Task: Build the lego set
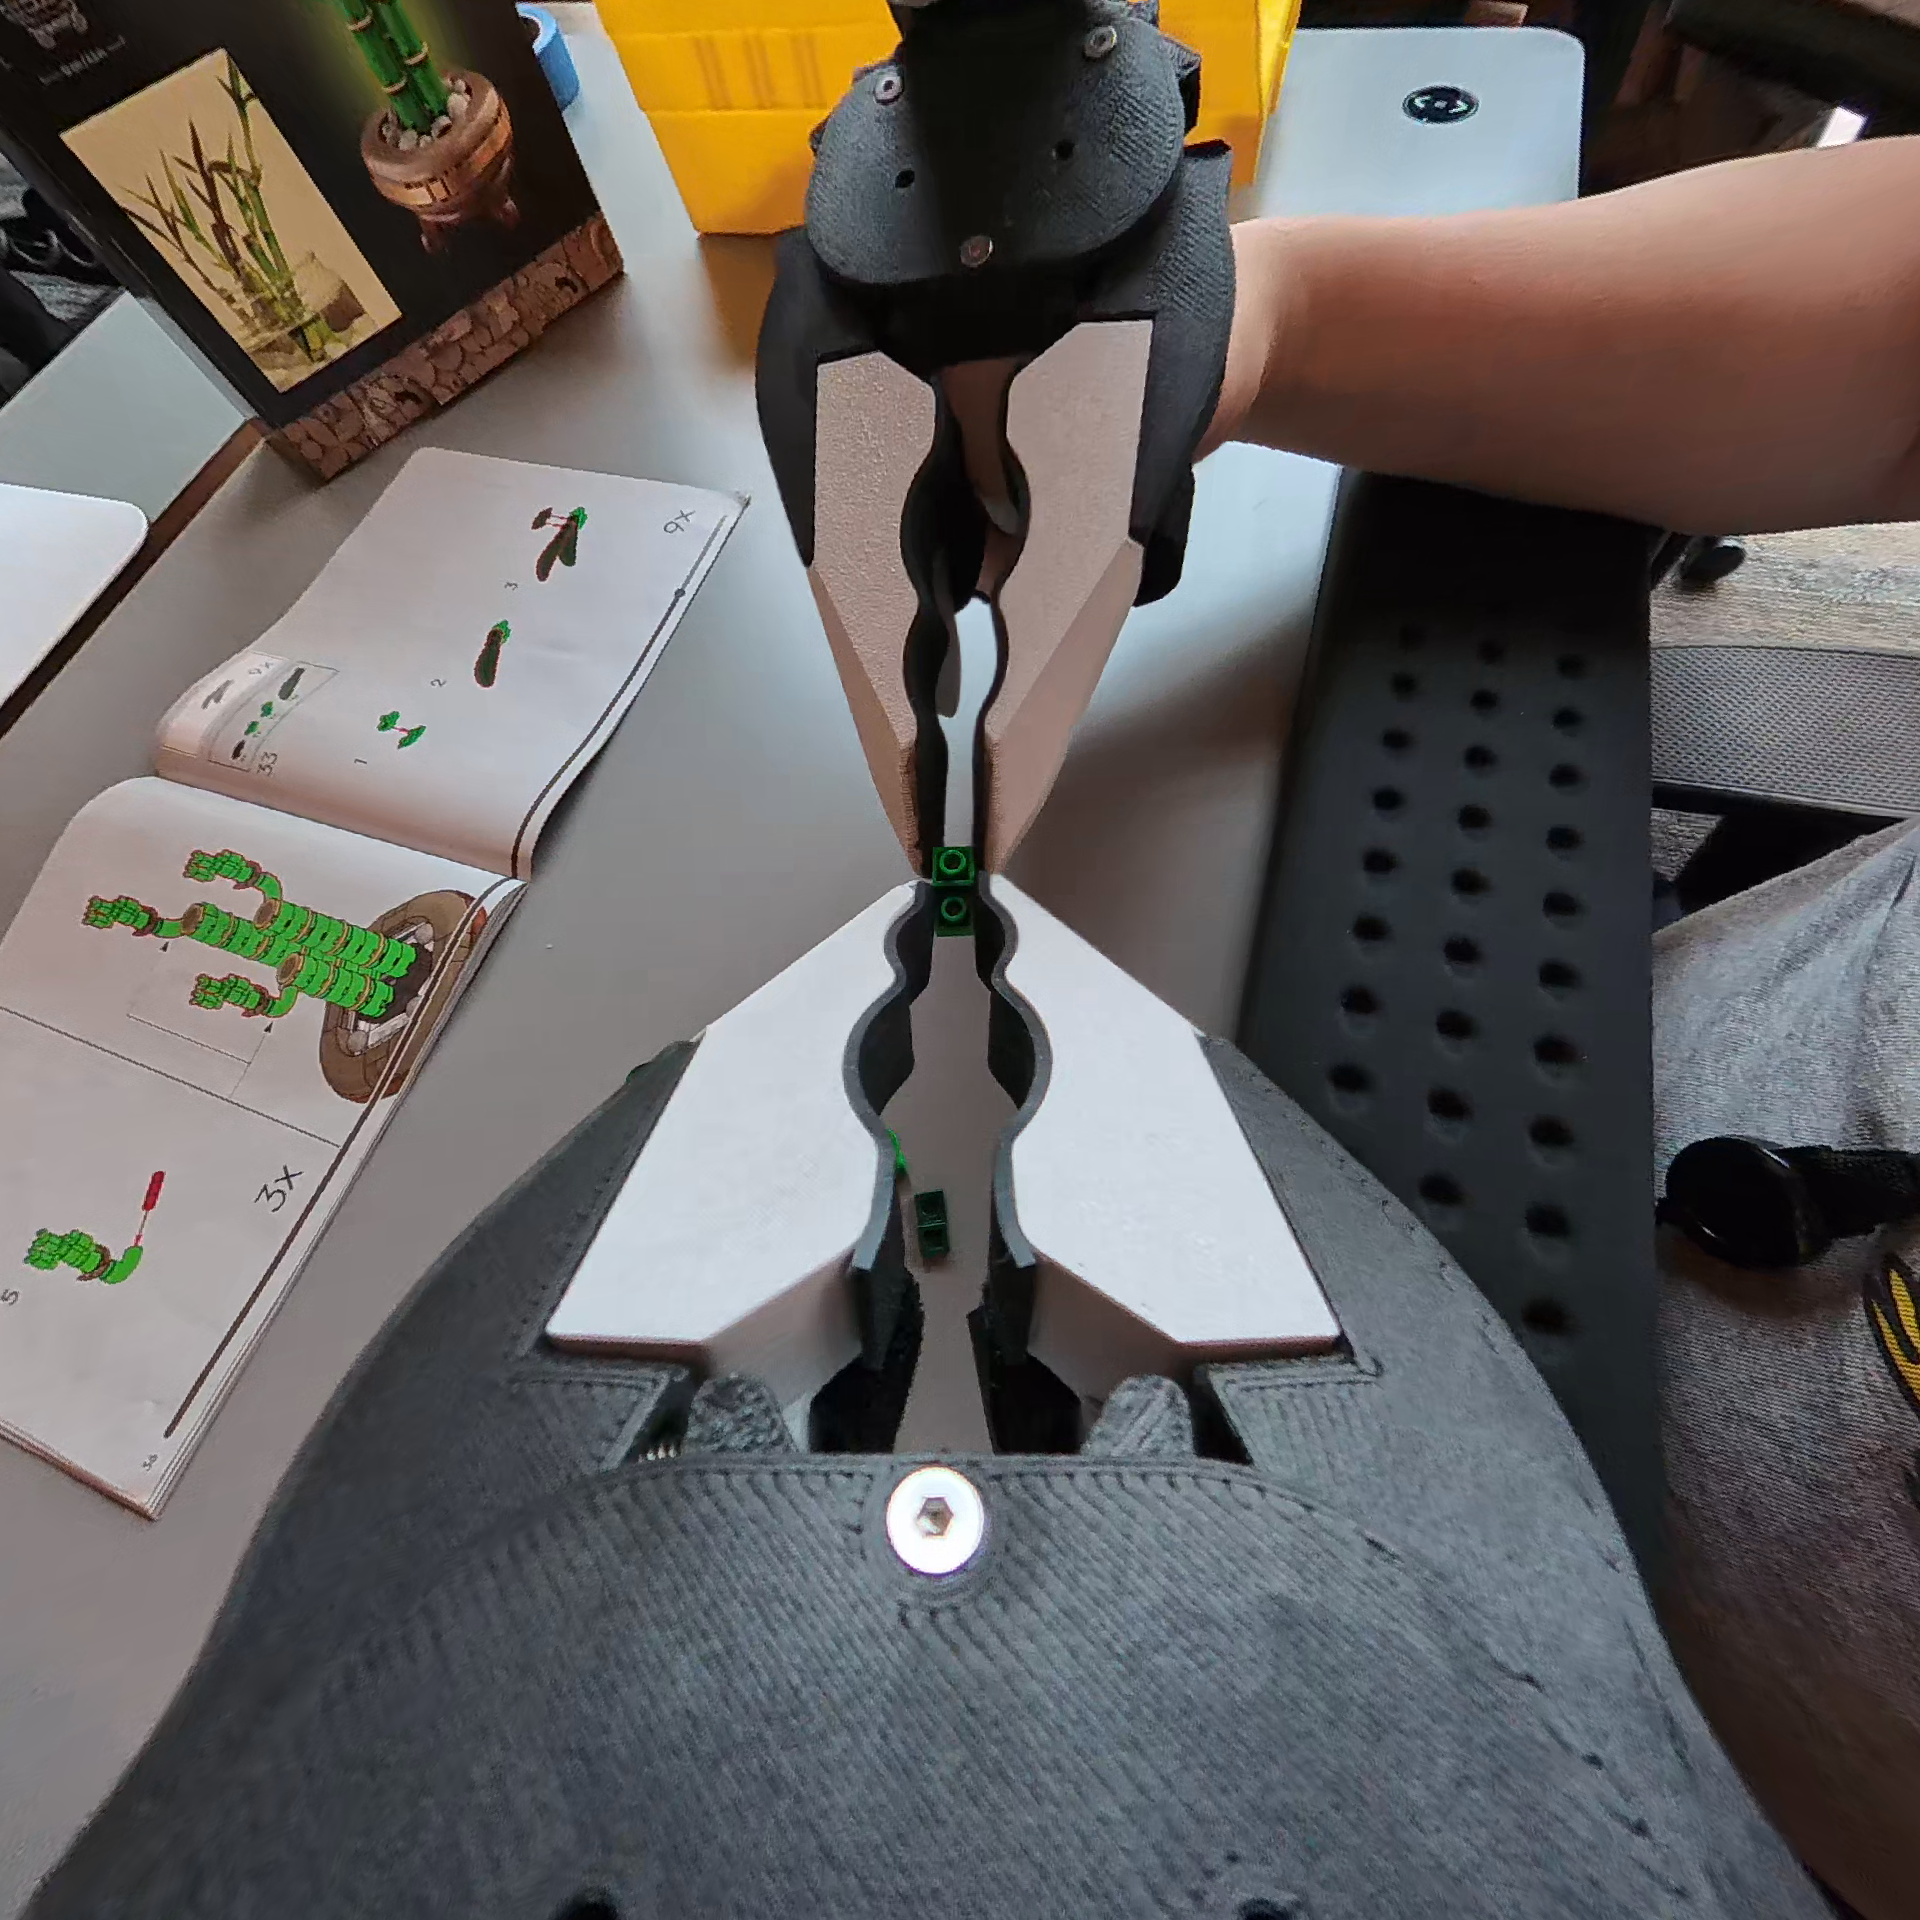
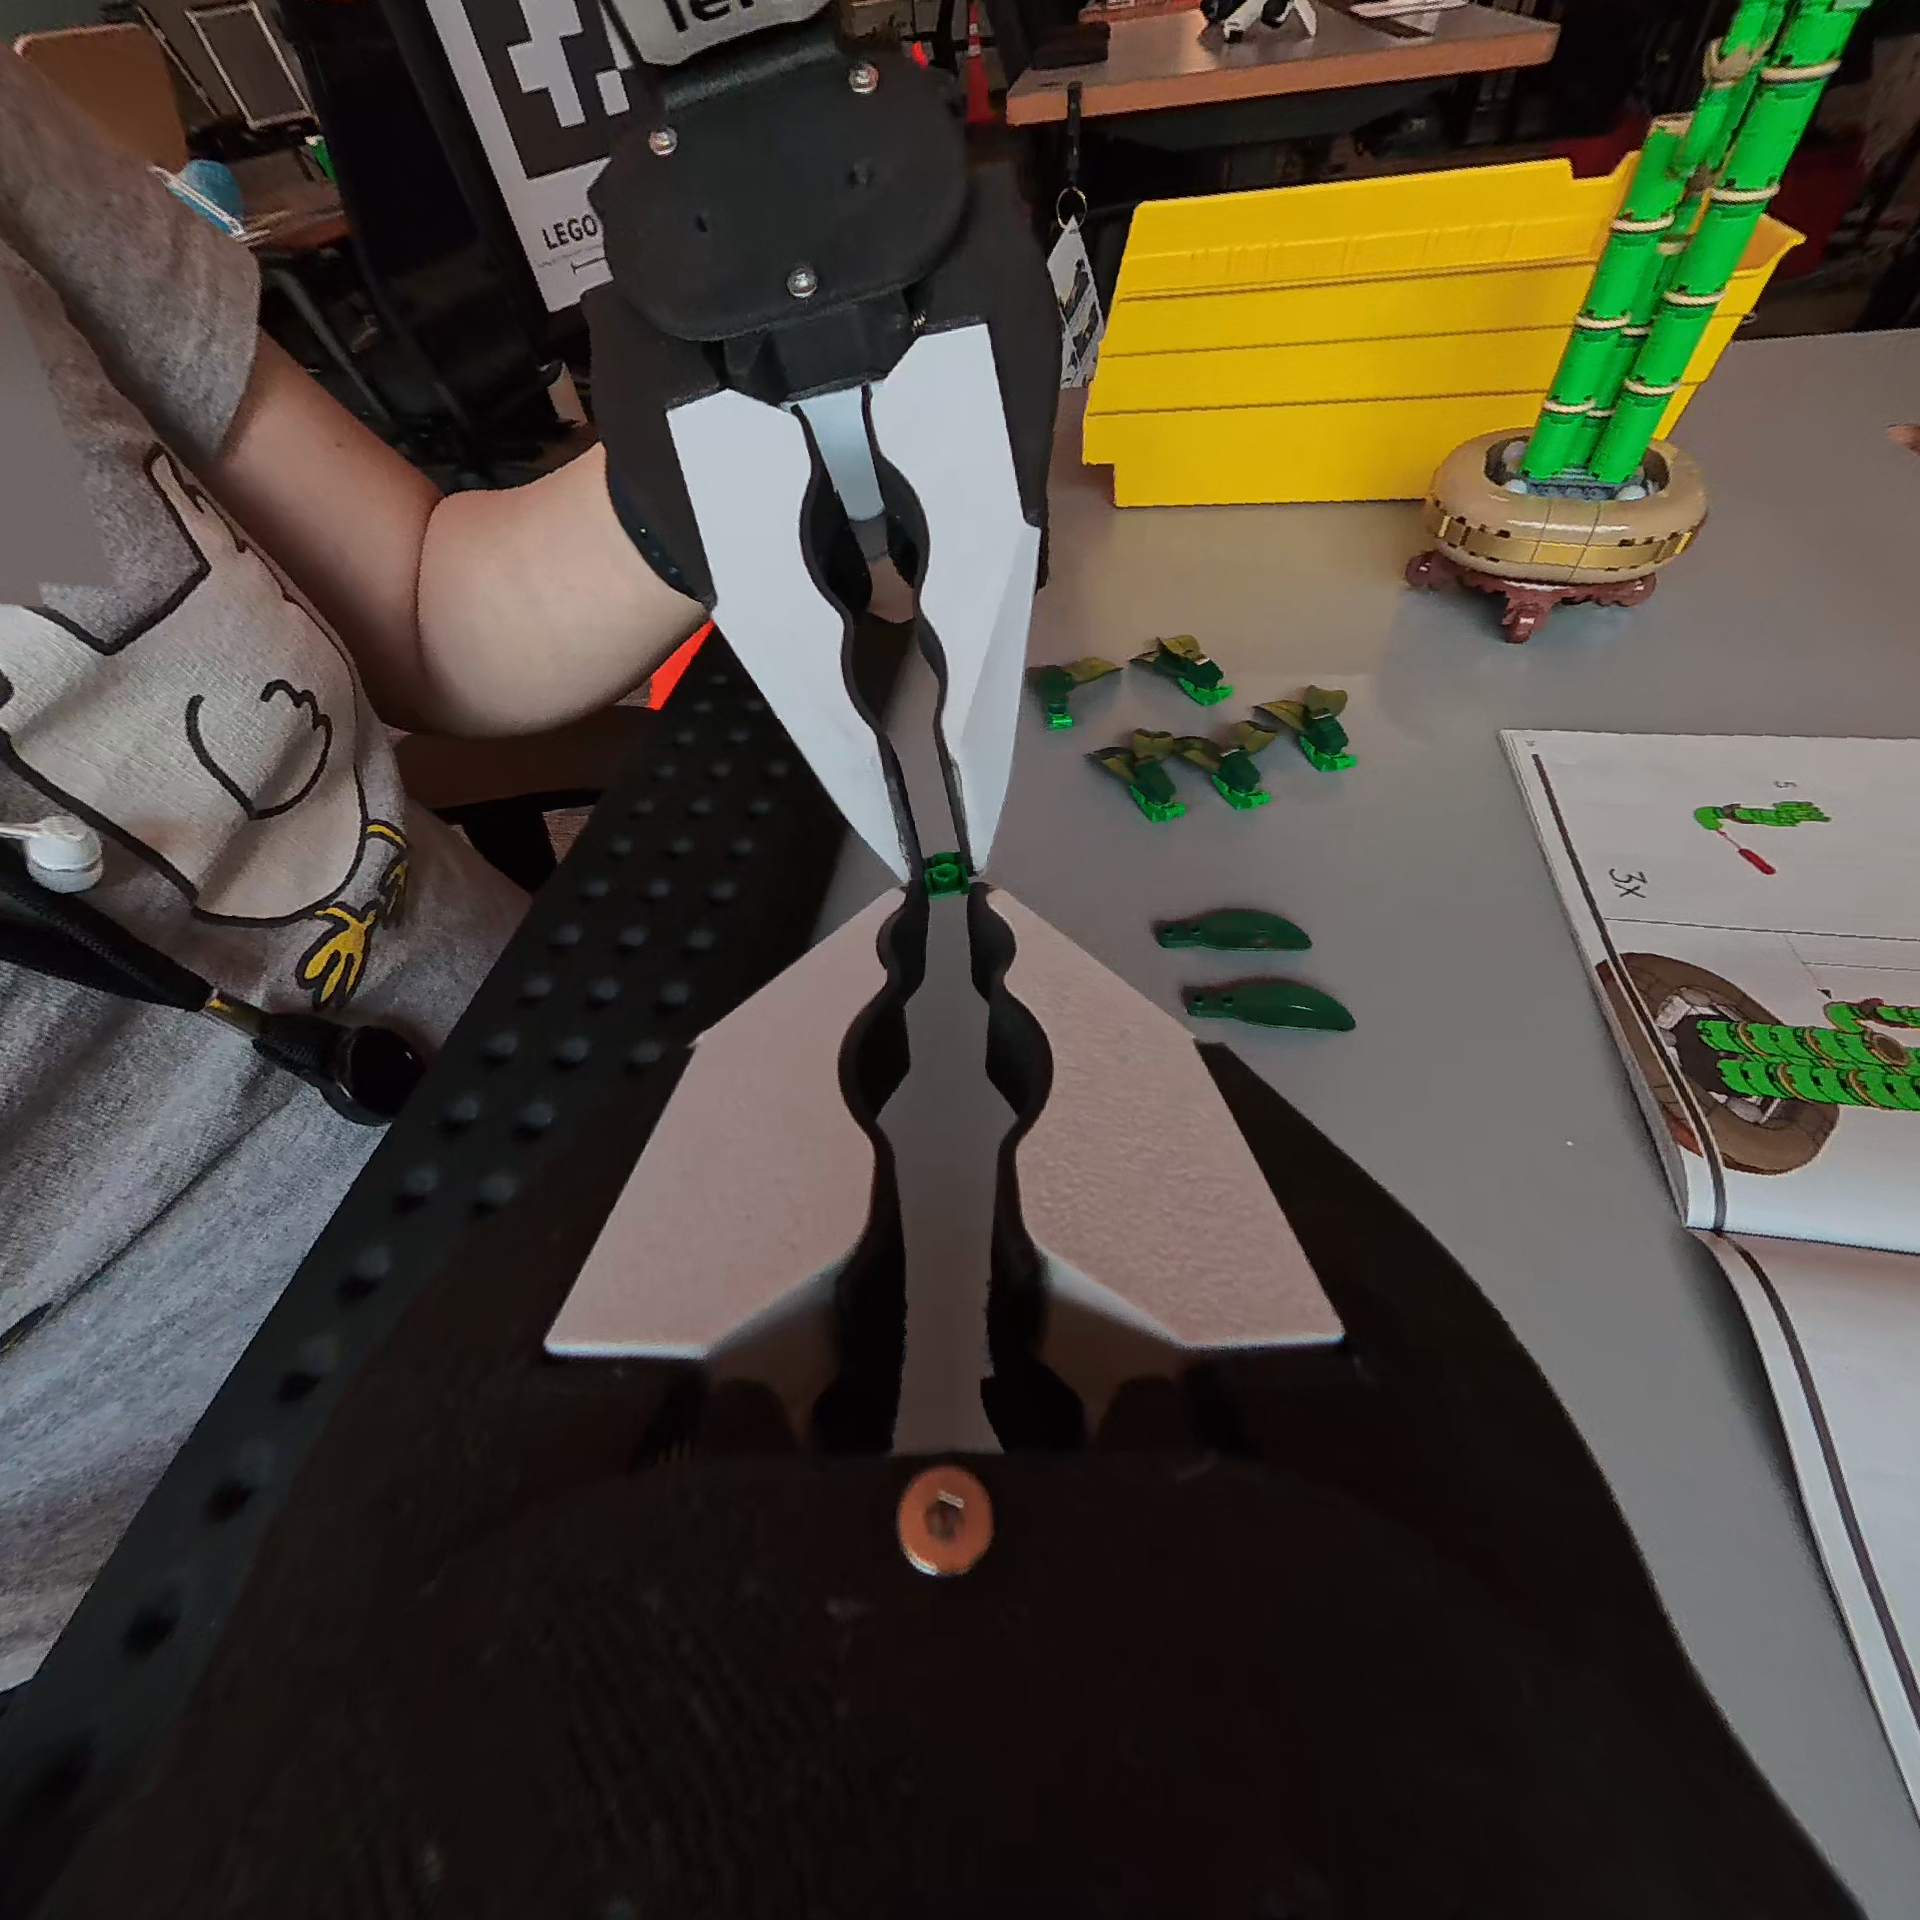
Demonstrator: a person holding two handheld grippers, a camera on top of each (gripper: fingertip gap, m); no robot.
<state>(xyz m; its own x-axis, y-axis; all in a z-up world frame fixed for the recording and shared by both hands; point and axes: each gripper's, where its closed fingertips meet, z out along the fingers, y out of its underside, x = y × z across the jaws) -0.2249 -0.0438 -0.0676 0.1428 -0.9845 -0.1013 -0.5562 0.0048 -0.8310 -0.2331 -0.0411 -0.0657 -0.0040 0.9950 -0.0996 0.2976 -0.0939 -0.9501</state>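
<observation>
My left gripper (image 1: 954,906) and my right gripper (image 1: 954,847) meet tip to tip above the grey table's near edge. Between them is a small green two-stud lego piece (image 1: 954,885). One stud sits between the left fingertips and the other between the right fingertips. Both grippers are shut on it. In the right wrist view the same piece (image 2: 945,873) shows between my right gripper (image 2: 945,909) and my left gripper (image 2: 940,857). A small dark green piece (image 1: 932,1226) lies on the table under my left gripper.
A bamboo model in a tan pot (image 2: 1569,520) stands at the far right. Several leaf assemblies (image 2: 1195,727) and two dark green leaves (image 2: 1231,932) lie nearby. The open instruction booklet (image 1: 312,935), set box (image 1: 260,208), yellow bin (image 2: 1299,343) and black perforated chair part (image 1: 1455,883) surround them. My two grippers' fingertips are within a few centimetres of each other.
</observation>
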